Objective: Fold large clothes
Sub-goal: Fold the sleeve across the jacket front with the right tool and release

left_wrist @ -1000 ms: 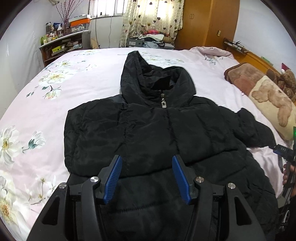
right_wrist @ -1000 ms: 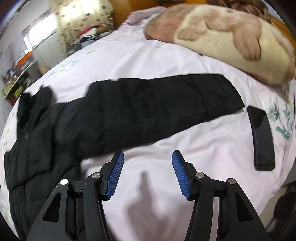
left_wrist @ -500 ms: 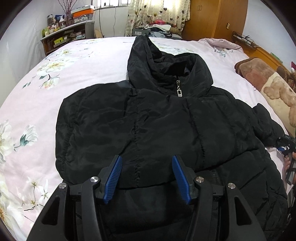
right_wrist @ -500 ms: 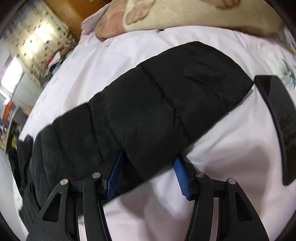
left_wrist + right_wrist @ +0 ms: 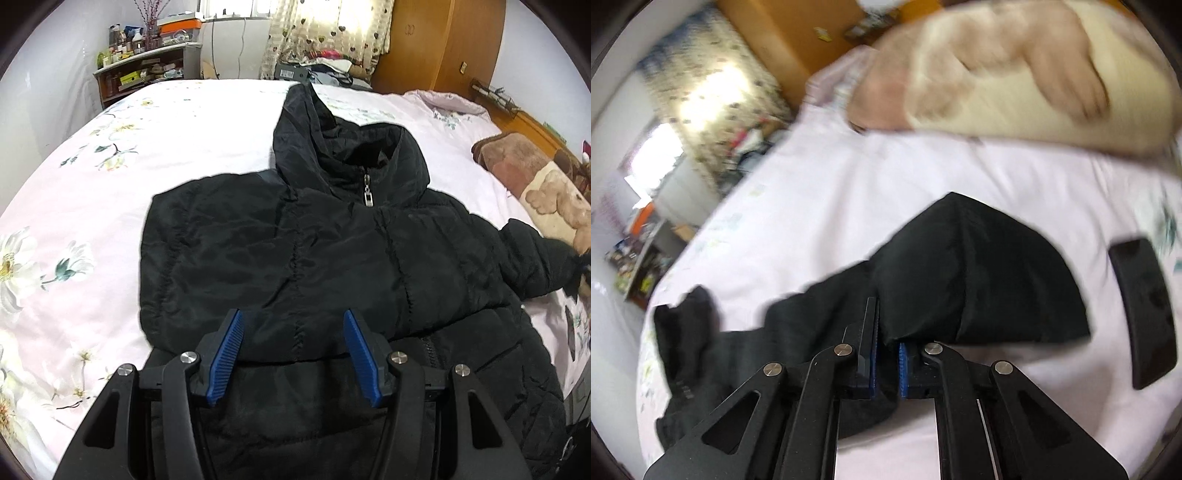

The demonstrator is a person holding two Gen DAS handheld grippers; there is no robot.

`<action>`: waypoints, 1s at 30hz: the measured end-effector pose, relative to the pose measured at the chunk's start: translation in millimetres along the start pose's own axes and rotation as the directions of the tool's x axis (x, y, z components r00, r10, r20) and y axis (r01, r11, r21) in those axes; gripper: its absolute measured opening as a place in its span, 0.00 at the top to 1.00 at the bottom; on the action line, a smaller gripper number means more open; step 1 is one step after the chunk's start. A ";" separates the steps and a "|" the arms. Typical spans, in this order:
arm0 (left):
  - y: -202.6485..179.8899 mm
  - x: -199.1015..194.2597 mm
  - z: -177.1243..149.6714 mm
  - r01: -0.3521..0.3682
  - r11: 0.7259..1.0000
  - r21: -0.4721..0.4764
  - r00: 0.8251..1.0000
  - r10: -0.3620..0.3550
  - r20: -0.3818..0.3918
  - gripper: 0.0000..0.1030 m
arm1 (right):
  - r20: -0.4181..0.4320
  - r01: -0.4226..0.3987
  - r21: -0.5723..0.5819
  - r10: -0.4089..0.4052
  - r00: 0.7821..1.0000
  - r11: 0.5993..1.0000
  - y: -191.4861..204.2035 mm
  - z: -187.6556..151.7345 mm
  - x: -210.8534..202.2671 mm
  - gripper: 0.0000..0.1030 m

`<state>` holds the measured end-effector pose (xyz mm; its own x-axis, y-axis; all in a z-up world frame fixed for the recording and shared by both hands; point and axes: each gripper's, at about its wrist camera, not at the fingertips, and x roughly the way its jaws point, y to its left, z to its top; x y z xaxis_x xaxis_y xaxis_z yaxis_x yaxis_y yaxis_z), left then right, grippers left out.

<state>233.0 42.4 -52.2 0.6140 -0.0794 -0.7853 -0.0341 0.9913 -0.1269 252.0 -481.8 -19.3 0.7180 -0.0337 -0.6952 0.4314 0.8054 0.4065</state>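
Note:
A black hooded puffer jacket (image 5: pixel 332 258) lies face up on a bed, zipped, hood pointing away. Its left sleeve is folded across the chest. My left gripper (image 5: pixel 293 354) is open and empty, hovering over the folded sleeve's lower edge. The jacket's other sleeve (image 5: pixel 979 273) stretches out to the right over the sheet. My right gripper (image 5: pixel 886 347) is shut on that sleeve, pinching the fabric between its blue pads; the sleeve end bunches and lifts off the bed. The right wrist view is blurred by motion.
The bed (image 5: pixel 110 192) has a pink floral sheet. A bear-print pillow (image 5: pixel 1015 74) lies at the right side. A black phone (image 5: pixel 1145 310) lies on the sheet beside the sleeve end. A cluttered shelf (image 5: pixel 144 70) and a wooden wardrobe (image 5: pixel 443 48) stand behind.
My right gripper moved onto the outstretched sleeve and shut on it, and the sleeve now bunches up. My left gripper stayed open over the jacket and drifted slightly.

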 end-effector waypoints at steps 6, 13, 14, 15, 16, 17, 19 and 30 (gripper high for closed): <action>12.0 -25.9 -2.1 0.012 0.999 -0.037 0.999 -0.011 0.040 0.43 | 0.051 -0.151 -0.195 0.164 0.985 0.969 101.5 -2.4 -62.2 0.92; 32.1 -46.6 -10.4 0.019 0.997 -0.081 0.997 -0.013 0.071 0.43 | -0.109 -0.304 -0.396 0.285 0.952 0.866 216.1 -64.8 -55.2 0.92; 35.1 -49.1 -12.5 0.018 0.996 -0.087 0.997 -0.011 0.072 0.43 | -0.141 -0.321 -0.411 0.289 0.947 0.853 227.5 -79.3 -48.2 0.92; 39.1 -51.4 -14.6 0.013 0.995 -0.094 0.997 -0.007 0.072 0.43 | -0.169 -0.335 -0.426 0.290 0.942 0.841 236.8 -92.3 -40.5 0.92; 42.9 -52.7 -16.0 0.010 0.995 -0.100 0.997 -0.003 0.072 0.43 | -0.195 -0.342 -0.444 0.283 0.939 0.828 246.1 -107.4 -31.1 0.92; 47.0 -54.1 -17.4 0.006 0.994 -0.106 0.997 0.001 0.071 0.43 | -0.224 -0.343 -0.454 0.268 0.937 0.822 251.9 -120.1 -18.8 0.92; 53.6 -56.5 -20.6 -0.003 0.993 -0.117 0.998 0.011 0.068 0.43 | -0.286 -0.363 -0.454 0.253 0.924 0.814 261.5 -139.8 2.9 0.89; 68.6 -53.3 -22.0 -0.001 0.987 -0.158 0.998 0.012 0.068 0.43 | -0.468 -0.508 -0.455 0.290 0.835 0.731 277.1 -199.9 21.9 0.40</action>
<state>180.5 112.4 -32.4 0.6661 -0.0600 -0.7435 -0.1589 0.9624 -0.2201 278.1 -141.0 -40.4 0.4693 0.4820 -0.7399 -0.2982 0.8752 0.3810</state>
